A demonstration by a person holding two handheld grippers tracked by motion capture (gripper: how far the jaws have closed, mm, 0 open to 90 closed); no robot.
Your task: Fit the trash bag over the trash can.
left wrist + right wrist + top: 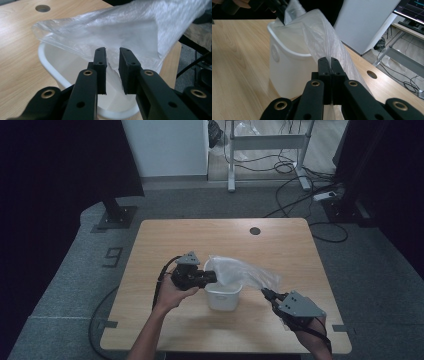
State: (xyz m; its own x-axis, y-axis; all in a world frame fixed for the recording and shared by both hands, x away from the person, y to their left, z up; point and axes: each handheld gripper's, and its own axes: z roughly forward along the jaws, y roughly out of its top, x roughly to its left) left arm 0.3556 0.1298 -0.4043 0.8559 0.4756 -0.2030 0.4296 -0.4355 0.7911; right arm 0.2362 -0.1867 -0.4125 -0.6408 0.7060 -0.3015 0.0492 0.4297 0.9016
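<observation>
A small white bin [222, 299] stands on the wooden table [190, 237], near its front middle. A clear plastic bag [247, 272] is draped over the bin's mouth and stretches to the right. My left gripper [214, 276] sits at the bin's left rim. In the left gripper view its jaws [112, 53] stand a little apart over the bin [50, 65], with a fold of the bag [125, 30] between them. My right gripper [265, 292] is shut on the bag's right edge. The right gripper view shows that gripper [330, 60] pinching the film [322, 35] beside the bin [287, 67].
A round cable hole [255, 230] lies at the table's far middle. Beyond the table are a white desk frame [265, 142], loose cables [300, 205] and a power strip [325, 196] on the grey floor. A monitor [412, 10] shows at the upper right in the right gripper view.
</observation>
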